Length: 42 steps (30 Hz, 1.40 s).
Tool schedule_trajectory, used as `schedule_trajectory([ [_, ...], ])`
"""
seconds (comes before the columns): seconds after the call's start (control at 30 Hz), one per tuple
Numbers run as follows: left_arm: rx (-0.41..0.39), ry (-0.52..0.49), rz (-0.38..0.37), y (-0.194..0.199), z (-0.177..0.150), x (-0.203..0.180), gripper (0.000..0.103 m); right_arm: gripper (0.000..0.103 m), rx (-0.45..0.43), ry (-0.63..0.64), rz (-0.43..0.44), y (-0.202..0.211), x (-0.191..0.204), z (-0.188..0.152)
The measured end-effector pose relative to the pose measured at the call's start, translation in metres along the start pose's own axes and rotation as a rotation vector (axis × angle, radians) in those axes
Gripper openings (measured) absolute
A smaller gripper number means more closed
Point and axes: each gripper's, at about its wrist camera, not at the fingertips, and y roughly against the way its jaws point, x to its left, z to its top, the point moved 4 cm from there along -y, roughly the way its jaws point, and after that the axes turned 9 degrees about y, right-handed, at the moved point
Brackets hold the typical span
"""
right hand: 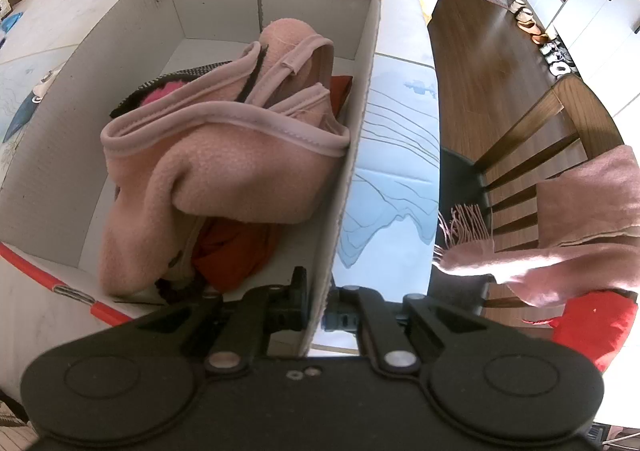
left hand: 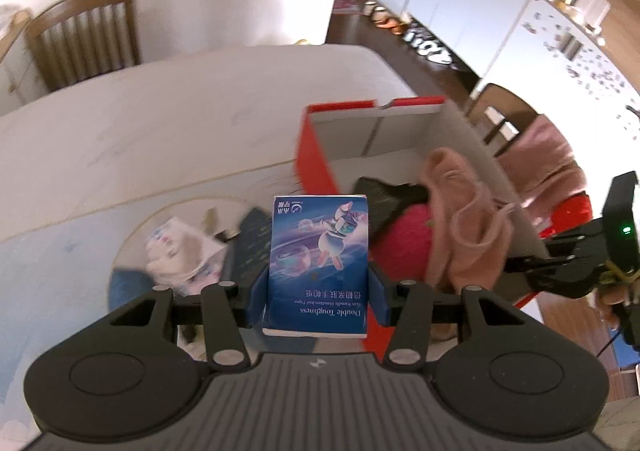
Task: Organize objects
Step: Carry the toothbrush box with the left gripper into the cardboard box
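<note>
My left gripper [left hand: 318, 293] is shut on a blue tissue pack [left hand: 319, 251] with a cartoon print, held up above the table just left of the red and white cardboard box [left hand: 316, 155]. The box holds a pink fleece garment [right hand: 224, 155], with black [left hand: 384, 195] and red clothing [right hand: 232, 251] under it. My right gripper [right hand: 318, 311] is shut on the box's right wall [right hand: 352, 179], one finger inside and one outside. That right gripper also shows at the right edge of the left wrist view [left hand: 576, 259].
A white plastic-wrapped pack [left hand: 180, 251] and a dark blue item [left hand: 248, 239] lie on the table mat below the tissue pack. Wooden chairs stand at the far side [left hand: 84, 35] and right [right hand: 540, 139]; a pink scarf [right hand: 560, 231] hangs on the right one. White cabinets [left hand: 480, 7] line the wall.
</note>
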Motion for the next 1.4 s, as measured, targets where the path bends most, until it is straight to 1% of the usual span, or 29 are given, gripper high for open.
schedule_trajectory([
  [0.1, -0.014, -0.022, -0.025, -0.004, 0.007, -0.016, 0.049, 0.005, -0.001, 0.001, 0.000, 0.000, 0.000, 0.000],
  [0.23, -0.010, -0.063, -0.048, -0.013, 0.014, -0.041, 0.049, 0.005, -0.002, -0.003, 0.001, 0.000, 0.000, 0.000],
  [0.4, 0.006, -0.112, -0.052, -0.032, 0.025, -0.067, 0.049, 0.005, -0.003, -0.002, 0.002, 0.000, 0.000, 0.000],
  [0.63, 0.022, -0.136, -0.032, -0.064, 0.042, -0.087, 0.049, 0.005, -0.006, 0.006, 0.001, -0.001, 0.002, 0.001],
  [0.93, 0.072, -0.146, 0.038, -0.116, 0.063, -0.101, 0.049, 0.006, -0.011, 0.006, 0.013, -0.001, 0.002, 0.004],
  [1.03, 0.101, -0.145, 0.044, -0.135, 0.068, -0.106, 0.049, 0.006, -0.011, 0.006, 0.016, 0.000, 0.002, 0.004],
  [1.07, 0.108, -0.152, 0.048, -0.140, 0.068, -0.109, 0.049, 0.006, -0.011, 0.006, 0.018, 0.000, 0.002, 0.004],
  [1.17, 0.114, -0.222, 0.085, -0.156, 0.069, -0.118, 0.049, 0.006, -0.014, 0.001, 0.025, 0.000, -0.001, 0.002],
  [1.27, 0.132, -0.235, 0.116, -0.171, 0.069, -0.118, 0.049, 0.006, -0.016, -0.003, 0.032, 0.001, -0.002, 0.001],
  [1.4, 0.152, -0.238, 0.129, -0.185, 0.068, -0.115, 0.050, 0.006, -0.019, -0.007, 0.039, 0.001, -0.004, 0.000],
])
